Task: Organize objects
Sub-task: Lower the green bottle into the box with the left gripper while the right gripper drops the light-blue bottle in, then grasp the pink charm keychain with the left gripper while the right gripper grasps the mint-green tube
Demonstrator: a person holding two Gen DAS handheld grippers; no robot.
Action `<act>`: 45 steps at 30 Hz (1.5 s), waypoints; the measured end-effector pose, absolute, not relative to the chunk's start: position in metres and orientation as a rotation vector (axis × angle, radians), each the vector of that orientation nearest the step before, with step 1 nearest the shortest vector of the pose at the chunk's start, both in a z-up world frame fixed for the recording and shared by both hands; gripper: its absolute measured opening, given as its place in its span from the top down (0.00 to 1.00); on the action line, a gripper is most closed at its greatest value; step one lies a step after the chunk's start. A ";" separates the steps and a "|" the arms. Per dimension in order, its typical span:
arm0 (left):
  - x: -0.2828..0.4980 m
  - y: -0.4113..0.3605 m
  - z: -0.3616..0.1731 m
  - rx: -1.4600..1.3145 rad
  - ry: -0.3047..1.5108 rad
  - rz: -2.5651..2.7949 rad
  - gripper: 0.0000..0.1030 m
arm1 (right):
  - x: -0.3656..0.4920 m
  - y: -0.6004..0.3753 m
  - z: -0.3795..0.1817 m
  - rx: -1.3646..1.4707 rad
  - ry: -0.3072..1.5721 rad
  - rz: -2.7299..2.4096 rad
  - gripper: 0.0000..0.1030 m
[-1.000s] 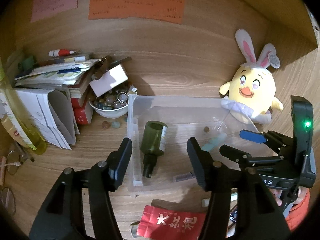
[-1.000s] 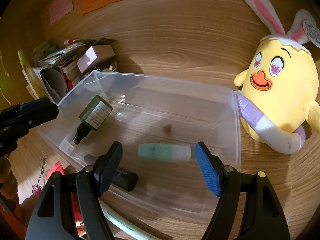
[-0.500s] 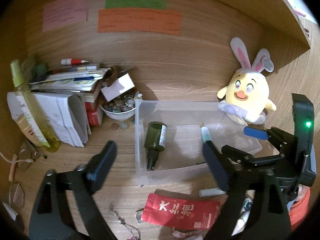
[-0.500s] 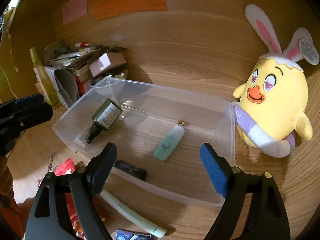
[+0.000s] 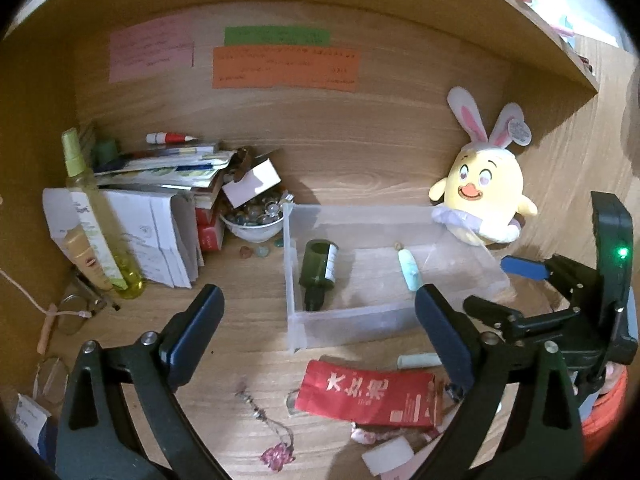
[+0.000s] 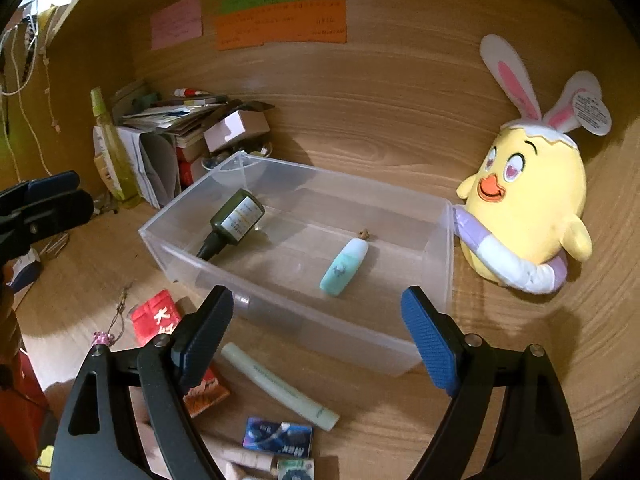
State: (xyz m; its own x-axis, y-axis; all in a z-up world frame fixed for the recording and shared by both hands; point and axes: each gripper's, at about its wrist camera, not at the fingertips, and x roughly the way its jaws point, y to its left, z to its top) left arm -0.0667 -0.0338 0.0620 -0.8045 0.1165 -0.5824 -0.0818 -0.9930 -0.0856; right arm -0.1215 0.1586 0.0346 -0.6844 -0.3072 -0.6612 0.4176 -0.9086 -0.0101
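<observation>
A clear plastic box (image 5: 340,316) (image 6: 280,312) sits on the wooden desk. Inside it lie a dark green bottle (image 5: 318,268) (image 6: 236,220) on its side and a mint tube (image 5: 409,270) (image 6: 344,267). My left gripper (image 5: 318,304) hovers in front of the box, its jaws opening wide with nothing between them. My right gripper (image 6: 318,300) is open and empty, held back from the box's near wall. Each gripper also shows in the other's view, the right gripper (image 5: 508,286) at the edge and the left gripper (image 6: 44,196) likewise.
A red packet (image 5: 368,394), a pale green tube (image 6: 280,386), blue packets (image 6: 278,436) and a charm chain (image 5: 272,436) lie before the box. A yellow plush chick (image 6: 528,200) leans at its right end. A bowl of beads (image 5: 254,220), stacked papers (image 5: 160,184) and a spray bottle (image 5: 96,220) crowd the left.
Both grippers drew back and up from the box. The left jaws spread wide, the right ones a little. The mint tube turned from crosswise to slanted on the box floor.
</observation>
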 end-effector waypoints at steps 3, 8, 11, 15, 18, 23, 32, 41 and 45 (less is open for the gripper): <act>-0.062 -0.036 0.054 -0.971 -0.078 2.884 0.05 | -0.114 0.163 0.032 0.968 0.217 -2.559 0.18; -0.056 -0.044 0.032 -1.077 -0.074 2.872 0.05 | -0.107 0.169 0.024 0.994 0.221 -2.557 0.18; -0.053 -0.052 0.017 -1.144 -0.084 2.864 0.05 | -0.106 0.171 0.012 1.039 0.235 -2.544 0.18; -0.048 -0.062 -0.003 -1.231 -0.117 2.843 0.05 | -0.108 0.172 -0.005 1.114 0.247 -2.514 0.18; -0.044 -0.067 -0.017 -1.294 -0.127 2.828 0.05 | -0.110 0.171 -0.016 1.160 0.251 -2.487 0.18; -0.038 -0.072 -0.036 -1.380 -0.139 2.792 0.05 | -0.111 0.164 -0.026 1.195 0.294 -2.451 0.18; -0.028 -0.081 -0.059 -1.456 -0.195 2.774 0.05 | -0.119 0.149 -0.042 1.217 0.347 -2.382 0.20; -0.021 -0.067 -0.058 -1.406 -0.093 2.784 0.32 | -0.125 0.139 -0.046 1.216 0.377 -2.347 0.34; -0.017 -0.066 -0.058 -1.391 -0.062 2.814 0.46 | -0.124 0.134 -0.047 1.208 0.399 -2.321 0.47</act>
State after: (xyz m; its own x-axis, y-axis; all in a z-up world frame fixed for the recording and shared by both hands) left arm -0.0166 -0.0659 -0.0575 -0.6074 0.0189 -0.7942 0.0161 -0.9992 -0.0360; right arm -0.1243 0.1341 -0.0473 -0.4887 -0.2868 -0.8240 0.5456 -0.8374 -0.0321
